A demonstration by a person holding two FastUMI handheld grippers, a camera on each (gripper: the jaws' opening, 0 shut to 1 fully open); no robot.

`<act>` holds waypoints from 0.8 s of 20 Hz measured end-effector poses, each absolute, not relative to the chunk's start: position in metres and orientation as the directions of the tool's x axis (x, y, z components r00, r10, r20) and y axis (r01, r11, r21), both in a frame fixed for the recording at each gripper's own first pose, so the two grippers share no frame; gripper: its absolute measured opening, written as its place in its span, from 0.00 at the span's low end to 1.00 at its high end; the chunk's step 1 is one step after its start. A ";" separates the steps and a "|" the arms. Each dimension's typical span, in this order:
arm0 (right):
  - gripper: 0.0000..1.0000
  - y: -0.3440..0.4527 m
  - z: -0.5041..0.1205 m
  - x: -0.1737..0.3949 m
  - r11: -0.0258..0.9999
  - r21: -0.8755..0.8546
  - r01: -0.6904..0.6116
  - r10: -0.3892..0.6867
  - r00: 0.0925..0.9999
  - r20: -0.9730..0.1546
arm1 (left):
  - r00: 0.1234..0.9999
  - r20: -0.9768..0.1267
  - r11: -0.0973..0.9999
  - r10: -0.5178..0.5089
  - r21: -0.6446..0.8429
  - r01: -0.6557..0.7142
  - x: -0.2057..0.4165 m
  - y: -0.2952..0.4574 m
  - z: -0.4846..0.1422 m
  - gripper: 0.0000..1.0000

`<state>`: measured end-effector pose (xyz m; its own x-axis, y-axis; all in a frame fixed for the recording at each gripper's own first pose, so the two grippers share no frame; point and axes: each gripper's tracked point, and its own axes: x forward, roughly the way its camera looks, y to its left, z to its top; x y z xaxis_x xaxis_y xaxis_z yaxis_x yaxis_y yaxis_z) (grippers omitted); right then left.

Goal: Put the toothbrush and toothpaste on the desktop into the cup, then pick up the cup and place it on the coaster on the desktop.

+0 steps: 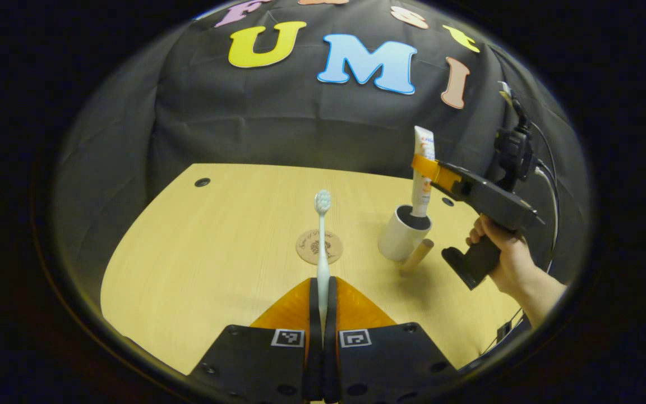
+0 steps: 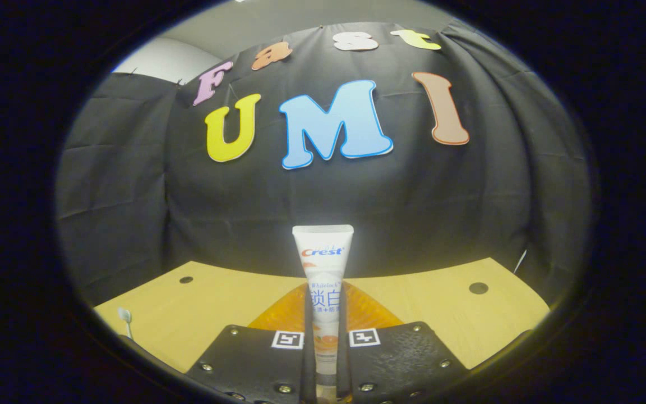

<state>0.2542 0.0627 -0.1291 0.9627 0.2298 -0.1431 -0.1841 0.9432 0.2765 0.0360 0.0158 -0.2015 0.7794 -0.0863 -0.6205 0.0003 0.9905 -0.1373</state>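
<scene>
right gripper (image 1: 425,168): pinches the toothpaste (image 1: 424,168) partway up the tube, both fingers pressed on it; in the right gripper view the tube (image 2: 323,280) stands upright between its fingers
left gripper (image 1: 322,303): fingers pressed together on the handle of the toothbrush (image 1: 322,235), which points straight ahead with the bristle head at the far end
toothpaste position: lower end already inside the mouth of the cup (image 1: 404,233), crimped end up, upper part well above the rim
cup: stands on the desktop (image 1: 199,264), a little to the right of the coaster (image 1: 319,247) and apart from it; a short tan cylinder (image 1: 417,256) lies against its near side, what it is i cannot tell
step in hand: lowering the toothpaste into the cup, as i judge it; toothbrush is lifted and waiting
next move: likely calls for the right fingers to spread and let the tube drop, then back off so the left can bring the toothbrush over the rim and tip it in
risk: cup is narrow, a sideways nudge on release may tip it
hand pose: right hand (image 1: 502,247) grips the handle from below, forearm coming in from the right edge, gripper angled up and toward the cup
left pose: held low over the near edge, aimed at the coaster
</scene>
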 end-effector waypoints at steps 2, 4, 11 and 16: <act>0.16 0.065 -0.150 0.254 0.951 0.253 -0.178 0.232 0.952 -0.202 | 0.774 -0.626 0.989 -0.089 -0.146 -0.004 0.037 0.014 -0.204 0.09; 0.18 0.068 -0.164 0.253 0.954 0.238 -0.183 0.241 0.939 -0.245 | 0.774 -0.628 0.990 -0.084 -0.143 -0.009 0.037 0.016 -0.203 0.09; 0.24 0.075 -0.194 0.234 0.955 0.204 -0.215 0.278 0.888 -0.366 | 0.778 -0.620 0.987 -0.099 -0.160 -0.001 0.041 0.009 -0.205 0.09; 0.25 0.077 -0.205 0.219 0.954 0.175 -0.245 0.297 0.853 -0.428 | 0.780 -0.615 0.984 -0.115 -0.179 0.004 0.043 0.004 -0.206 0.09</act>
<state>0.2186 0.0765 -0.2053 0.8532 0.2975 -0.4285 -0.2446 0.9537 0.1751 0.0432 0.0042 -0.2058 0.7797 -0.1149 -0.6155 0.0036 0.9838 -0.1791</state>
